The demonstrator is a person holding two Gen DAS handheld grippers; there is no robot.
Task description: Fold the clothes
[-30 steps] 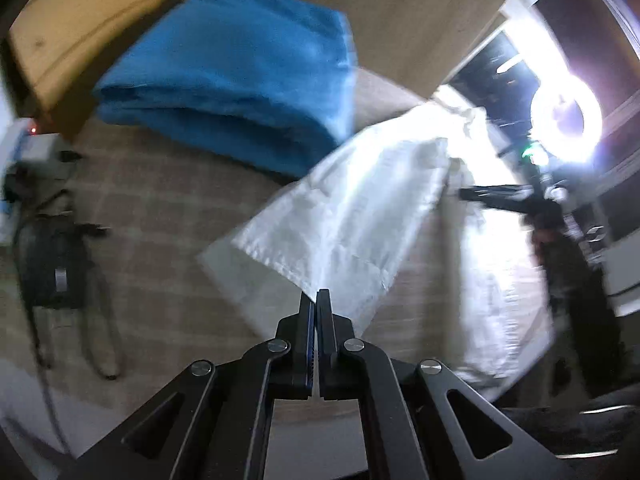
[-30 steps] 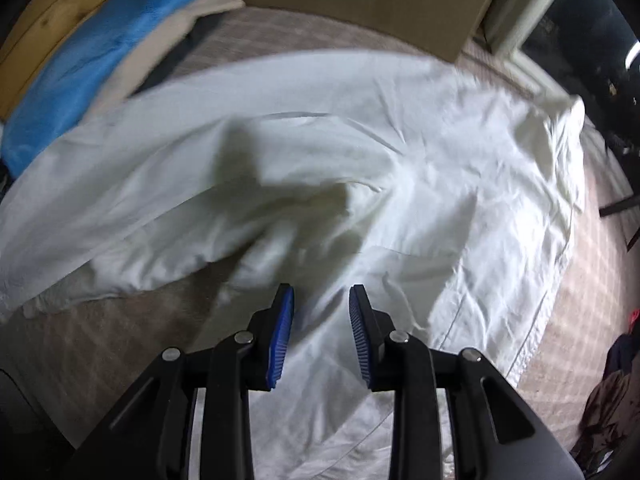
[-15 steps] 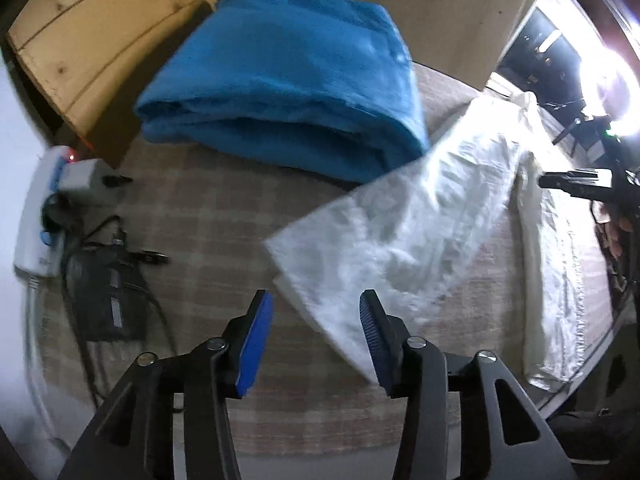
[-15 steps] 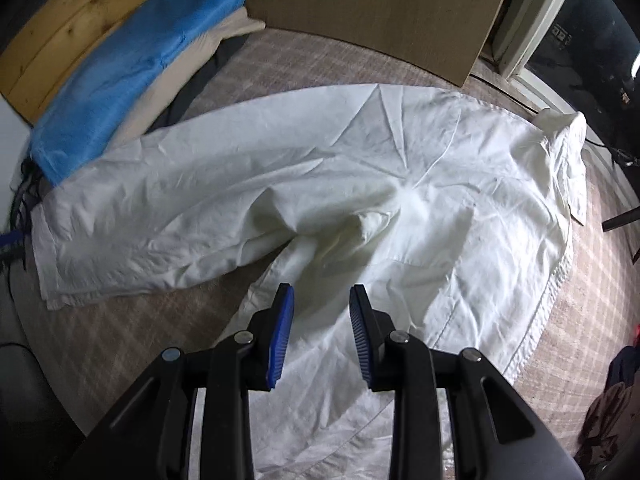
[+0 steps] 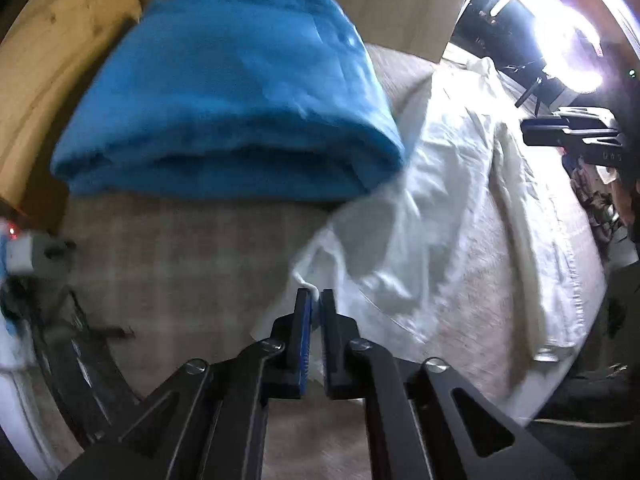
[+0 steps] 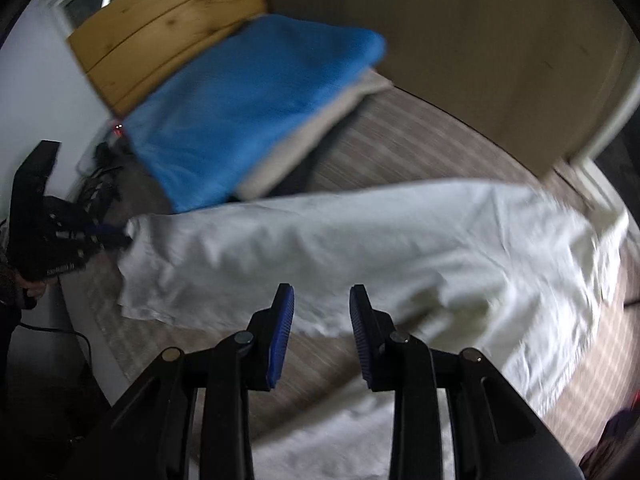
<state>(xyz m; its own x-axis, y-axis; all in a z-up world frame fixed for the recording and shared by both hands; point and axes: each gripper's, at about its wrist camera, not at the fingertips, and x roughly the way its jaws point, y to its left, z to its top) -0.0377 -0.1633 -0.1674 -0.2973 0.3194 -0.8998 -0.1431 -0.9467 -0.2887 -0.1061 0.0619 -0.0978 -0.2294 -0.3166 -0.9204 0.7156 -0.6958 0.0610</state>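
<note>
A white garment (image 5: 440, 200) lies spread over the plaid bed cover (image 5: 180, 272). My left gripper (image 5: 316, 300) is shut on its near corner, and a fold of white cloth shows between the blue pads. Seen from the right wrist, the same garment (image 6: 360, 240) stretches across the bed, with the left gripper (image 6: 116, 240) pinching its left end. My right gripper (image 6: 322, 304) hangs open above the garment's near edge with nothing between its fingers. From the left wrist it shows as a dark shape (image 5: 568, 136) at the far right.
A folded blue blanket (image 5: 232, 100) sits at the head of the bed on a beige pillow (image 6: 312, 144), against a wooden headboard (image 5: 60, 40). A power strip (image 5: 24, 256) and cables (image 6: 96, 184) lie at the bed's left edge. A bright lamp (image 5: 568, 52) glares at right.
My left gripper opened over the garment's corner, dropped onto it and shut on the cloth. My right gripper rose and swung left off the garment's middle, staying open.
</note>
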